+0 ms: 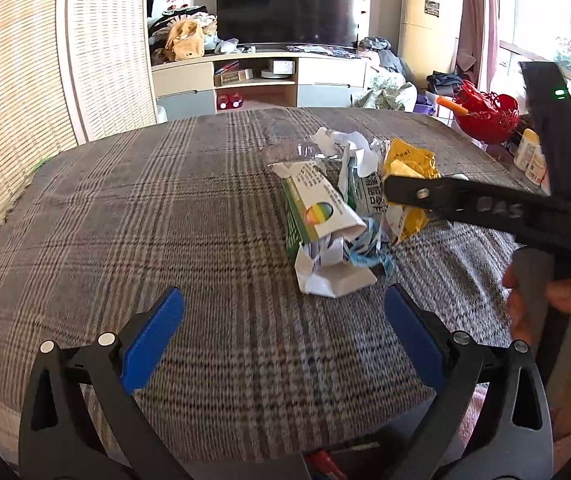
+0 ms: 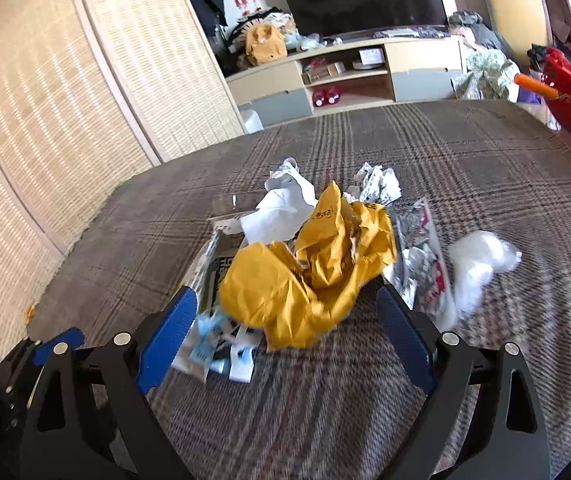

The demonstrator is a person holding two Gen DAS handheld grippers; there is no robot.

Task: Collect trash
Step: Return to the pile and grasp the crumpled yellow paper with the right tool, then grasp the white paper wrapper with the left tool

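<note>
A pile of trash lies on the plaid tablecloth (image 1: 165, 200): a green and white carton (image 1: 317, 208), crumpled white paper (image 1: 345, 144), a yellow wrapper (image 1: 409, 164) and blue scraps (image 1: 369, 248). My left gripper (image 1: 285, 320) is open and empty, just short of the carton. My right gripper (image 2: 287, 316) is open, its blue fingers either side of the yellow wrapper (image 2: 313, 272), not closed on it. White paper (image 2: 281, 208), a printed foil packet (image 2: 425, 256) and a white plastic wad (image 2: 481, 264) lie around it. The right gripper's black finger (image 1: 465, 204) reaches over the pile in the left wrist view.
A red basket (image 1: 485, 116) with an orange-handled tool stands at the table's far right, next to white bottles (image 1: 529, 156). Beyond the table are a TV stand (image 1: 257, 76), a TV and woven screens (image 1: 17, 100) on the left.
</note>
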